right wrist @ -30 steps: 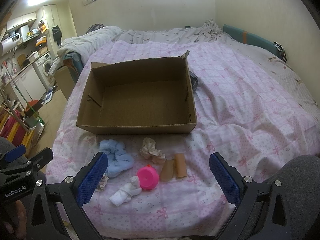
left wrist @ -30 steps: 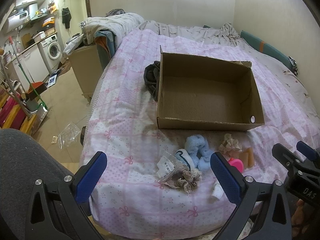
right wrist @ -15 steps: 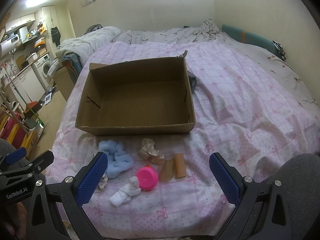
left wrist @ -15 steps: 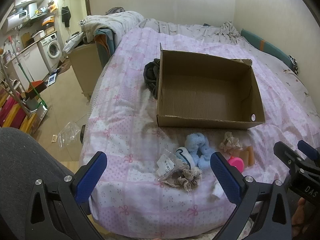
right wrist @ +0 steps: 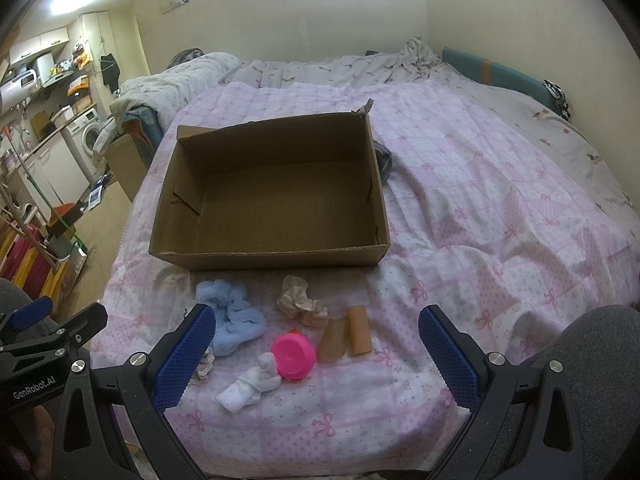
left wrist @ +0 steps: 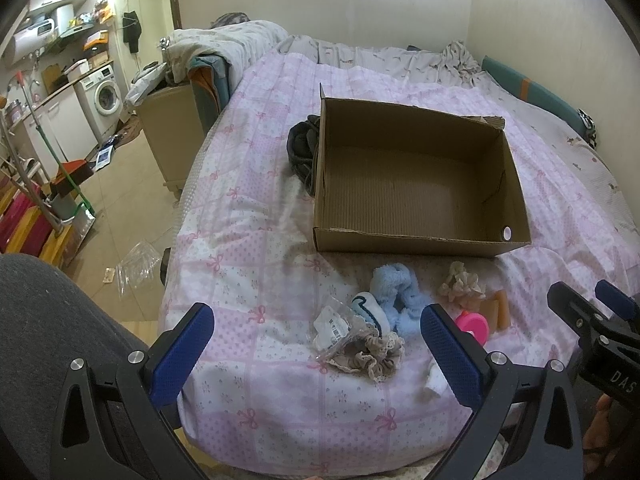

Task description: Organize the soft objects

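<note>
Nothing picked yet: left gripper and right gripper both wide, empty, near the scrunchies. Cardboard box empty. Next: grab blue scrunchie.

Washing machine, broom, floor clutter.

Brown box, pink bow-patterned quilt
</note>
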`<act>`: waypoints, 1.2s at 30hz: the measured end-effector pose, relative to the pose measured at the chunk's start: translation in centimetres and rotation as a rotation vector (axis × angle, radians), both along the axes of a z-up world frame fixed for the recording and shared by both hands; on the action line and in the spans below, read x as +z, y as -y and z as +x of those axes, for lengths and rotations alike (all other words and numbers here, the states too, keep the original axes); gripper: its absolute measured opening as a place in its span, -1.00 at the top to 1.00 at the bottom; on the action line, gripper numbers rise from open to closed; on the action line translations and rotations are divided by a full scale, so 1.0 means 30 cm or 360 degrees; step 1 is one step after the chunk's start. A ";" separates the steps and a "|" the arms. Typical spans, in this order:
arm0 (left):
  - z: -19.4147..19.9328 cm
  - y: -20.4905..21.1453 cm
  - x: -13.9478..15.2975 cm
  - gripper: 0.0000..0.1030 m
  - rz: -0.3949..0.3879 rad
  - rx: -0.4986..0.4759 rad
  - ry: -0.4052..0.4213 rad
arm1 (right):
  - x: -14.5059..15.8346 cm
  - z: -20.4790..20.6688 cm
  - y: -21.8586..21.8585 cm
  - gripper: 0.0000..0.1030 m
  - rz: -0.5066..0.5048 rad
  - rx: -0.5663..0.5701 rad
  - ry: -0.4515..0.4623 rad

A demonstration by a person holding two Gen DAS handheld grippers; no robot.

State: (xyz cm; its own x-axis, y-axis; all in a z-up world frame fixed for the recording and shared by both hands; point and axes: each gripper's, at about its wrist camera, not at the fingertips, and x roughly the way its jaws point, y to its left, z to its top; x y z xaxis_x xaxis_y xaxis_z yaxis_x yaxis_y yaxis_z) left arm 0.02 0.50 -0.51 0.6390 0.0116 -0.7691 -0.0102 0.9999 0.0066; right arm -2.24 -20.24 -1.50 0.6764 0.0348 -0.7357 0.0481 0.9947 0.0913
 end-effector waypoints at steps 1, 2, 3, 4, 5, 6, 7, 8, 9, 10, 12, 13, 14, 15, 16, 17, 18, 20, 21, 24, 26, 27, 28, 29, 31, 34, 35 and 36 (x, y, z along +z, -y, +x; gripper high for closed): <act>-0.001 -0.001 -0.001 -1.00 0.0000 0.0001 -0.0002 | 0.000 0.000 -0.002 -1.00 0.0000 0.0001 -0.0001; -0.002 0.003 -0.005 -1.00 0.0002 0.0002 -0.0004 | 0.000 0.000 -0.002 -1.00 -0.0001 0.0000 -0.0002; -0.001 0.005 -0.006 -1.00 0.0005 0.0002 -0.0006 | 0.000 0.000 0.000 -1.00 -0.0001 -0.0001 -0.0001; -0.001 0.005 -0.007 -1.00 0.0008 0.0003 -0.0008 | 0.000 -0.001 -0.002 -1.00 0.0001 0.0000 0.0000; -0.001 0.005 -0.008 -1.00 0.0010 0.0002 -0.0009 | 0.000 0.000 -0.001 -1.00 0.0003 0.0000 0.0000; 0.001 0.007 -0.007 -1.00 0.0010 0.0002 -0.0009 | -0.003 -0.001 0.001 -1.00 0.0004 -0.0002 0.0000; 0.000 0.007 -0.008 -1.00 0.0012 0.0002 -0.0009 | -0.003 -0.002 0.000 -1.00 0.0008 -0.0003 -0.0001; 0.002 0.006 -0.007 -1.00 0.0011 0.0003 -0.0010 | -0.004 -0.002 0.000 -1.00 0.0014 -0.0003 -0.0002; 0.002 0.006 -0.006 -1.00 0.0009 0.0003 -0.0008 | -0.004 -0.002 0.000 -1.00 0.0018 -0.0003 -0.0005; 0.002 0.006 -0.005 -1.00 0.0007 0.0004 -0.0007 | -0.008 -0.003 0.002 -1.00 0.0025 -0.0004 -0.0008; 0.003 0.008 -0.007 -1.00 0.0010 0.0006 -0.0010 | -0.012 -0.006 0.000 -1.00 0.0028 -0.0001 -0.0007; 0.003 0.009 -0.008 -1.00 0.0011 0.0006 -0.0013 | -0.012 -0.005 0.004 -1.00 0.0029 -0.0001 -0.0008; 0.002 0.008 -0.007 -1.00 0.0013 0.0005 -0.0015 | -0.014 -0.005 0.003 -1.00 0.0029 0.0000 -0.0007; 0.002 0.009 -0.006 -1.00 0.0014 0.0006 -0.0015 | -0.016 -0.004 0.005 -1.00 0.0029 0.0000 -0.0007; 0.003 0.009 -0.005 -1.00 0.0013 0.0007 -0.0015 | -0.018 -0.006 0.003 -1.00 0.0029 0.0002 -0.0008; 0.003 0.009 -0.006 -1.00 0.0011 0.0008 -0.0018 | -0.018 -0.004 0.003 -1.00 0.0031 0.0003 -0.0009; 0.004 0.007 -0.004 -1.00 0.0004 0.0011 -0.0020 | -0.018 -0.005 0.003 -1.00 0.0031 0.0003 -0.0009; 0.014 0.005 0.004 -1.00 -0.0004 0.0013 -0.0040 | -0.017 -0.003 0.005 -1.00 0.0039 0.0001 -0.0011; 0.021 0.007 0.010 -1.00 -0.0010 -0.0001 -0.0054 | -0.018 -0.003 0.005 -1.00 0.0045 0.0000 -0.0018; 0.047 0.012 0.025 -1.00 0.0005 -0.0031 -0.0105 | 0.000 0.012 0.016 -1.00 0.0087 0.0020 -0.0047; 0.064 0.013 0.030 -1.00 0.0026 -0.0025 -0.0134 | 0.014 0.029 0.024 -1.00 0.0126 0.0051 -0.0071; 0.074 0.012 0.032 -1.00 0.0028 -0.0020 -0.0151 | 0.021 0.036 0.030 -1.00 0.0141 0.0054 -0.0072; 0.084 0.009 0.035 -1.00 0.0024 -0.0016 -0.0165 | 0.027 0.043 0.035 -1.00 0.0150 0.0058 -0.0076; 0.092 0.007 0.036 -1.00 0.0022 -0.0013 -0.0177 | 0.031 0.053 0.040 -1.00 0.0155 0.0066 -0.0088; 0.116 0.003 0.035 -1.00 0.0027 -0.0007 -0.0224 | 0.037 0.073 0.047 -1.00 0.0163 0.0099 -0.0114; 0.149 -0.006 0.028 -1.00 0.0024 -0.0007 -0.0278 | 0.047 0.107 0.061 -1.00 0.0158 0.0136 -0.0146; 0.156 -0.011 0.024 -1.00 0.0026 -0.0004 -0.0289 | 0.050 0.120 0.068 -1.00 0.0155 0.0142 -0.0155; 0.167 -0.014 0.019 -1.00 0.0033 0.0002 -0.0307 | 0.054 0.133 0.074 -1.00 0.0152 0.0149 -0.0164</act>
State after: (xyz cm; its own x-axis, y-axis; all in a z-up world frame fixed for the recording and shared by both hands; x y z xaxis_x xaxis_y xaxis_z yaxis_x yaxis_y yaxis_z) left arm 5.05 0.92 0.05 0.4798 0.0294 -0.8769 -0.0078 0.9995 0.0293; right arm 1.74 -22.45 0.11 0.5882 0.1670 -0.7913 -0.0302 0.9823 0.1849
